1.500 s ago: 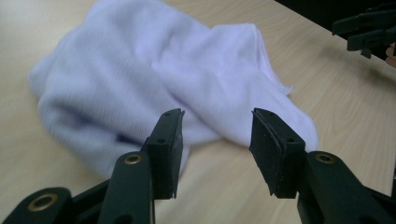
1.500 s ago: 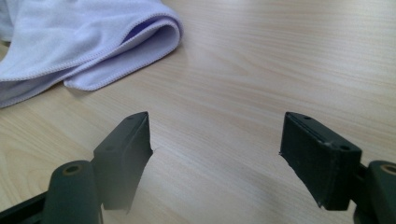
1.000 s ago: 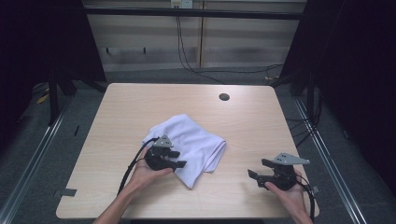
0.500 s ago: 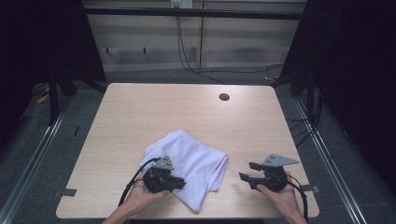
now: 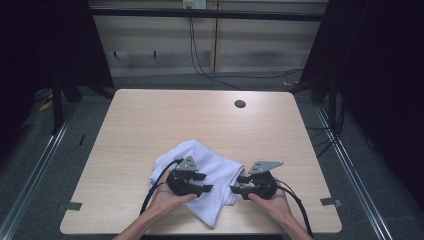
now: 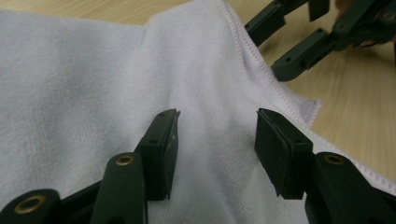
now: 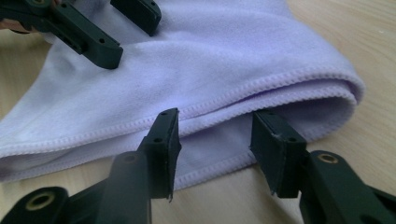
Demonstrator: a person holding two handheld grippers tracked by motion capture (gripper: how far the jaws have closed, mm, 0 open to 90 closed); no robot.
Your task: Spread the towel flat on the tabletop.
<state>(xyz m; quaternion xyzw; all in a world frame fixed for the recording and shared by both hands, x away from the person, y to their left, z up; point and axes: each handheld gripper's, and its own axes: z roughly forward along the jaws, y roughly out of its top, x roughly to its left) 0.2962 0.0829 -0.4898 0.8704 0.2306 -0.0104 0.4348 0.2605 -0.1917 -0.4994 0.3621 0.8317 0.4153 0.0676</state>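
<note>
A white cloth [image 5: 210,170] lies folded and rumpled on the near middle of the wooden table [image 5: 150,125]. My left gripper [image 5: 206,183] hovers over the cloth's near part with its jaws open; in the left gripper view the cloth [image 6: 93,79] spreads under the left gripper [image 6: 217,137]. My right gripper [image 5: 236,185] sits at the cloth's right edge, open. In the right gripper view, the right gripper [image 7: 215,140] straddles the cloth's stitched hem [image 7: 224,105], with the folded layers in front. Nothing is pinched by either gripper.
A round cable hole [image 5: 240,104] is in the table's far right part. Black frame posts and cables stand beyond the far edge. A cable [image 5: 155,185] trails from the left gripper toward the near edge. Bare tabletop surrounds the cloth.
Both hands have moved inward toward each other. The right gripper came left to the cloth's edge. The cloth has shifted nearer and bunched a little under the left gripper.
</note>
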